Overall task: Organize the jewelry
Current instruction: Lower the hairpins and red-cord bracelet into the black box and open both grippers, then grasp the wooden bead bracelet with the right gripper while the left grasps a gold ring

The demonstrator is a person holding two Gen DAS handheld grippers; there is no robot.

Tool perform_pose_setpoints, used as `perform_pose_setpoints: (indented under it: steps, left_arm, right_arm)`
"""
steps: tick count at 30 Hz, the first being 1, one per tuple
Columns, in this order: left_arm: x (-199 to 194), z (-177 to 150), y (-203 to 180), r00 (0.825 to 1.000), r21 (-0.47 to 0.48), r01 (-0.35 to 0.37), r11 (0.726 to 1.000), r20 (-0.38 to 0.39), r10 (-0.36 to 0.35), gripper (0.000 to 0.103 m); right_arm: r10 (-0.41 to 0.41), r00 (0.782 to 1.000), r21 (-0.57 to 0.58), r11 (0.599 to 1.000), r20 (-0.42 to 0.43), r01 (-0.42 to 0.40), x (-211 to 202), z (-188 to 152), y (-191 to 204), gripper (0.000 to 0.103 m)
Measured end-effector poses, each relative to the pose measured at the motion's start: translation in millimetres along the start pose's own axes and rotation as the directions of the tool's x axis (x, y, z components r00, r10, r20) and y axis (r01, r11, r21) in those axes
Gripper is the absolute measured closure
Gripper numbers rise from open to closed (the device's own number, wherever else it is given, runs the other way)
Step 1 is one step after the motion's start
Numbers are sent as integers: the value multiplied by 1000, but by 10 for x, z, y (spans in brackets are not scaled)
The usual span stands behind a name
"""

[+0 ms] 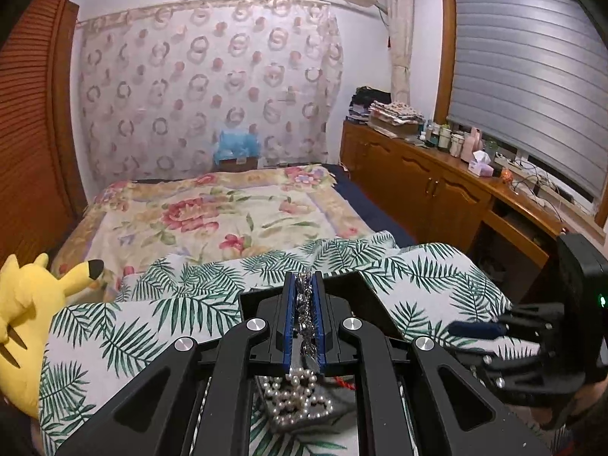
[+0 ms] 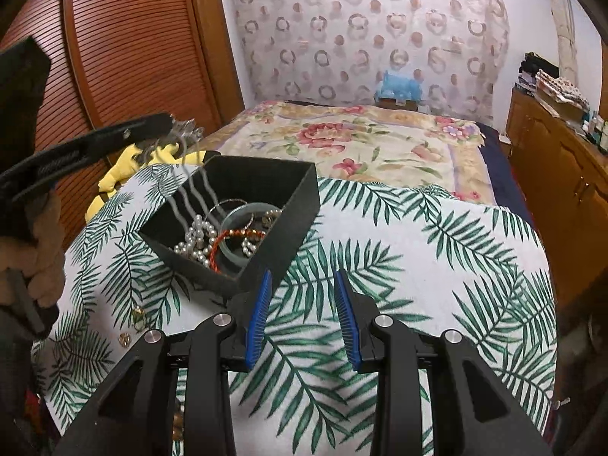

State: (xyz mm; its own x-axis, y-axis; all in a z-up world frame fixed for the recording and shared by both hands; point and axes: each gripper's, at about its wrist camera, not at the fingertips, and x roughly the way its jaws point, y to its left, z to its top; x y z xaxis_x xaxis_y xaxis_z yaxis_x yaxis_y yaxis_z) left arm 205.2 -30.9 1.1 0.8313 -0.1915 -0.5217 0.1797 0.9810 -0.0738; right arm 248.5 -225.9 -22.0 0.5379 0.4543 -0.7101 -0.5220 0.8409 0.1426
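Silver chain [image 1: 304, 304] pinched in left gripper [image 1: 303, 285], dangling over black box [image 2: 300, 190].

Strands trailing blurred from clenched left gripper down into box on palm-leaf cloth [image 2: 418, 266]. Inside box: pearl strand [image 2: 195, 241], pale green bangle [image 2: 243, 224], red cord [image 2: 228, 237]. Right gripper [image 2: 303, 281] released, blue pads [image 2: 259, 315] spread apart, just beside box's near corner. Small gold pieces [image 2: 124, 339] loose on cloth, near left edge. Yellow plush [image 1: 30, 304] beyond.
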Motion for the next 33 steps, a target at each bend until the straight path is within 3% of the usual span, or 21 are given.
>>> perform_pose_setpoints:
  steps: [10, 13, 15, 19, 24, 31, 33]
  left_arm:
    - [275, -128, -21, 996, -28, 21, 999, -85, -23, 95]
    - [285, -192, 22, 994, -26, 4, 1000, -112, -7, 86]
    - [225, -224, 54, 994, -16, 7, 1000, -112, -8, 70]
    - [24, -303, 101, 994, 6, 5, 1000, -114, -5, 70]
    - [-210, -478, 151, 989, 26, 19, 999, -146, -15, 57]
    - [-383, -843, 113, 980, 66, 34, 997, -200, -20, 51]
    - [-396, -952, 100, 976, 76, 38, 996, -218, -21, 51]
  right_arm:
    - [13, 1000, -23, 1000, 2, -13, -65, -130, 131, 66]
    - [15, 1000, -50, 999, 2, -15, -113, -189, 217, 66]
    - [24, 1000, -61, 998, 2, -24, -158, -239, 267, 66]
    - [57, 998, -88, 994, -18, -58, -225, -376, 406, 66]
    - [85, 995, -136, 987, -52, -91, -256, -566, 621, 66]
    - [101, 988, -163, 979, -113, -119, -245, -772, 788, 67]
    - [100, 988, -170, 978, -119, -119, -238, -789, 809, 71]
